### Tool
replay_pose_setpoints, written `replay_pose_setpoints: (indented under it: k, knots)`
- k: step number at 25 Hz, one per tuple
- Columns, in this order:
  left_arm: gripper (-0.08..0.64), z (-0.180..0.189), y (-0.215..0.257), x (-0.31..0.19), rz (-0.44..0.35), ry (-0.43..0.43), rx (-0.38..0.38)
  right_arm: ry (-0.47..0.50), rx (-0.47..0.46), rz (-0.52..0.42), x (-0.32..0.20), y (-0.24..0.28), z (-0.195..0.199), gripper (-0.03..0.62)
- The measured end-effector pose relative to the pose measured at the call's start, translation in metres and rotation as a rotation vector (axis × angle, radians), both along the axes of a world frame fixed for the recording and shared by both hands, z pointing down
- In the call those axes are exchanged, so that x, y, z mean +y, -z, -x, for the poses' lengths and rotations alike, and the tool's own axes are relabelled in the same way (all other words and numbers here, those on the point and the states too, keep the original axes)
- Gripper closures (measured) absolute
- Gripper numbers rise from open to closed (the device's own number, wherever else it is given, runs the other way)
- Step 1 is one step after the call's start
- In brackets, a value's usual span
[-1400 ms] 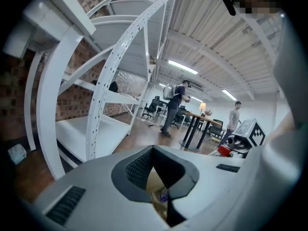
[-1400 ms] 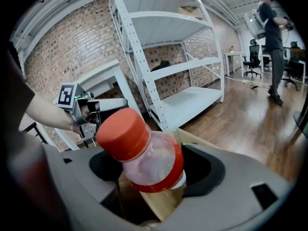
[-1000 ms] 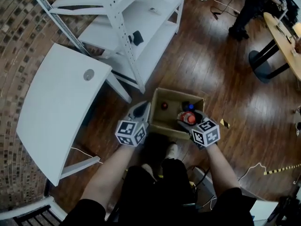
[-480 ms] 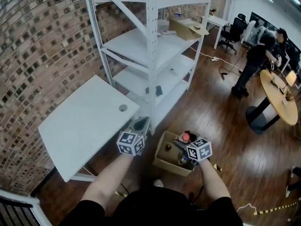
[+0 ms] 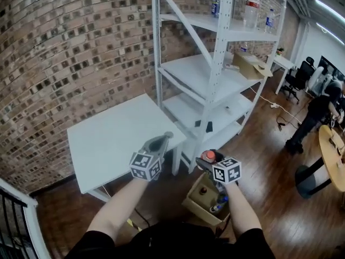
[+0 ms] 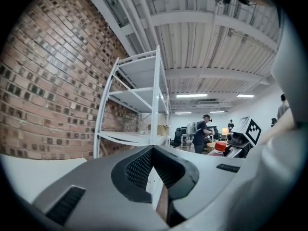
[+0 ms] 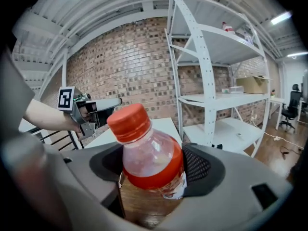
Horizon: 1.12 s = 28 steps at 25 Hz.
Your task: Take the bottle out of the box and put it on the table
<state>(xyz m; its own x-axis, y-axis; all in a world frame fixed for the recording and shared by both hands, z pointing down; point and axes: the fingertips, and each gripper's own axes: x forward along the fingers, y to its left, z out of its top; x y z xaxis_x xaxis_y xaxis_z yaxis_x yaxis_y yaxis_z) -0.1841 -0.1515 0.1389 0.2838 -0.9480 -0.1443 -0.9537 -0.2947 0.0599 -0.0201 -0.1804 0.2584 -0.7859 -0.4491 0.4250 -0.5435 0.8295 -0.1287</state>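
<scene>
A clear bottle (image 7: 150, 157) of red drink with an orange cap stands upright between the jaws of my right gripper (image 7: 153, 174), which is shut on its body. In the head view the bottle (image 5: 209, 156) and right gripper (image 5: 207, 161) hang above the open cardboard box (image 5: 200, 203) on the floor, to the right of the white table (image 5: 116, 136). My left gripper (image 5: 167, 136) is shut and empty, over the table's near right edge. Its closed jaws fill the left gripper view (image 6: 155, 153), with the bottle (image 6: 220, 147) off to the right.
A tall white shelf rack (image 5: 218, 63) stands behind the table against the brick wall, with bottles (image 5: 251, 7) on top and a carton (image 5: 251, 65) on a shelf. A person (image 5: 317, 112) stands by a round wooden table (image 5: 332, 158) at the far right. Other bottles lie in the box.
Both grippers have risen from the box on the floor to table height, the right one carrying the bottle out of the box. The head view has swung up to the table and rack.
</scene>
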Motion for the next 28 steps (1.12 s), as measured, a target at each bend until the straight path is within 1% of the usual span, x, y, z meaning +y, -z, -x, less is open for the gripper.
replay_pose_setpoints:
  k: [5, 10, 14, 17, 21, 24, 28]
  knots:
    - [0.558, 0.091, 0.007, 0.041, 0.008, 0.209, -0.035, 0.194, -0.017, 0.004, -0.007, 0.006, 0.095, 0.238]
    - [0.558, 0.176, 0.003, 0.091, 0.038, 0.444, -0.063, 0.385, -0.041, 0.014, 0.008, 0.012, 0.188, 0.238]
    - [0.558, 0.22, -0.004, 0.135, 0.058, 0.627, -0.04, 0.529, -0.067, 0.049, 0.029, 0.017, 0.243, 0.238]
    - [0.558, 0.247, -0.013, 0.167, 0.064, 0.734, -0.01, 0.579, -0.067, 0.078, 0.034, 0.012, 0.273, 0.238]
    - [0.558, 0.277, -0.031, 0.192, 0.096, 0.822, 0.0, 0.629, -0.033, 0.12, 0.04, -0.005, 0.304, 0.238]
    - [0.558, 0.301, -0.041, 0.19, 0.087, 0.839, 0.024, 0.646, -0.014, 0.115, 0.035, -0.007, 0.329, 0.238]
    - [0.558, 0.345, -0.049, 0.179, 0.084, 0.855, 0.036, 0.656, -0.017, 0.085, 0.032, 0.006, 0.366, 0.238]
